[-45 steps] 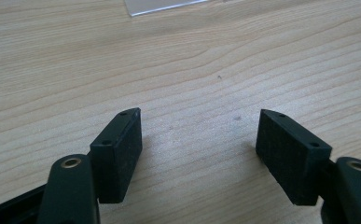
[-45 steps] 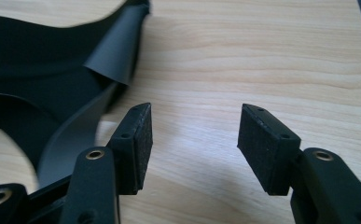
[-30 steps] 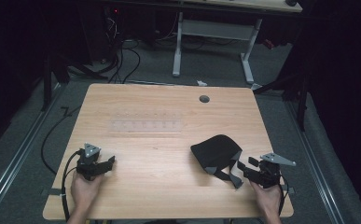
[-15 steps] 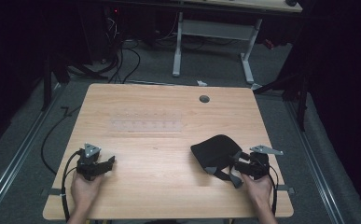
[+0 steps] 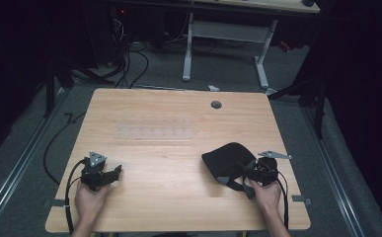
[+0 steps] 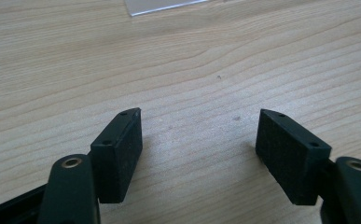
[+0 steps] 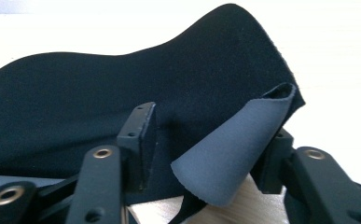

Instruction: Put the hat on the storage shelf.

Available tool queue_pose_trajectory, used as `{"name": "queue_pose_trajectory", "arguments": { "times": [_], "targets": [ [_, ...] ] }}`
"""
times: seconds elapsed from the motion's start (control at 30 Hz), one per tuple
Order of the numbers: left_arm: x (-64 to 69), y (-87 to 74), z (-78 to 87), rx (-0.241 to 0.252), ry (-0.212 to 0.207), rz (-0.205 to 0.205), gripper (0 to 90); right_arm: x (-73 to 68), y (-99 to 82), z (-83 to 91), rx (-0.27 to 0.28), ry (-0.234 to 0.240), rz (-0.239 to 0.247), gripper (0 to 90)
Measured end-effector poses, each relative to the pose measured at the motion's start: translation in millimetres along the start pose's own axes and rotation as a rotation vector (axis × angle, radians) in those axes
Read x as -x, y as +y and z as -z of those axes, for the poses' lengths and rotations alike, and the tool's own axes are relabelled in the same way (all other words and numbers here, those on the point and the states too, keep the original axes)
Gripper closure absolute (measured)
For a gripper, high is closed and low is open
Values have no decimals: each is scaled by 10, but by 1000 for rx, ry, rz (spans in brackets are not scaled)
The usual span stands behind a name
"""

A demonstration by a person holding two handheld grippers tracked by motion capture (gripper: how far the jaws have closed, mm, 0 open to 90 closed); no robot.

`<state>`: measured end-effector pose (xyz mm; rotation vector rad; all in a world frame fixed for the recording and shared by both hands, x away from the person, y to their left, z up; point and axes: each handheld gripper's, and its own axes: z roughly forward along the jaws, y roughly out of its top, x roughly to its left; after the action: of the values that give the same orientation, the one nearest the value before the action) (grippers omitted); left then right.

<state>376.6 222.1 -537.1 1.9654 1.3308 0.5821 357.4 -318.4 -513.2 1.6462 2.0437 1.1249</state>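
**High view, then each gripper view: a black cloth at the right jaws**

High view: a wooden table point(image 5: 178, 148) stood on a grey floor, with a person's forearms coming in from the bottom edge. The left gripper point(image 5: 110, 174) sat on the wood near the front left corner, held in the left hand point(image 5: 91, 200), well apart from everything else. A black cloth point(image 5: 225, 160) lay bunched on the right half of the table, with a grey strip of its underside showing at the front. The right gripper point(image 5: 250, 173), held in the right hand point(image 5: 266, 193), met the cloth's near right edge. A clear plastic sheet point(image 5: 154, 132) lay flat near the table's middle, and a round cable hole point(image 5: 216, 104) sat towards the far edge.

Left gripper view: the left gripper point(image 6: 199, 144) had its jaws spread wide over bare wood, nothing between them.

Right gripper view: the right gripper point(image 7: 211, 140) had just been closing its jaws. A curled grey flap point(image 7: 234, 149) of the cloth point(image 7: 122, 88) stood between them. The left pad lay against the black fabric; whether both pads pressed on the flap could not be told.
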Motion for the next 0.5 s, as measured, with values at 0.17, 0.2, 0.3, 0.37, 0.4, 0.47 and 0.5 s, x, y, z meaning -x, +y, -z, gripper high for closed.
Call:
{"name": "queue_pose_trajectory", "arguments": {
  "times": [0.17,0.2,0.3,0.37,0.4,0.47,0.5],
  "targets": [
    [0,0,0,0,0,0,322,2,-3,-14,9,13,3,587],
    [0,0,0,0,0,0,322,5,-3,-16,10,15,6,607],
    [0,0,0,0,0,0,322,13,1,-19,14,33,8,666],
    [0,0,0,0,0,0,322,9,0,-15,15,39,2,676],
    [0,0,0,0,0,0,322,4,-4,-7,23,49,9,708],
    [0,0,0,0,0,0,322,2,-5,-4,26,58,12,718],
    [0,0,0,0,0,0,322,-2,-5,-1,28,65,13,732]
  ]
}}
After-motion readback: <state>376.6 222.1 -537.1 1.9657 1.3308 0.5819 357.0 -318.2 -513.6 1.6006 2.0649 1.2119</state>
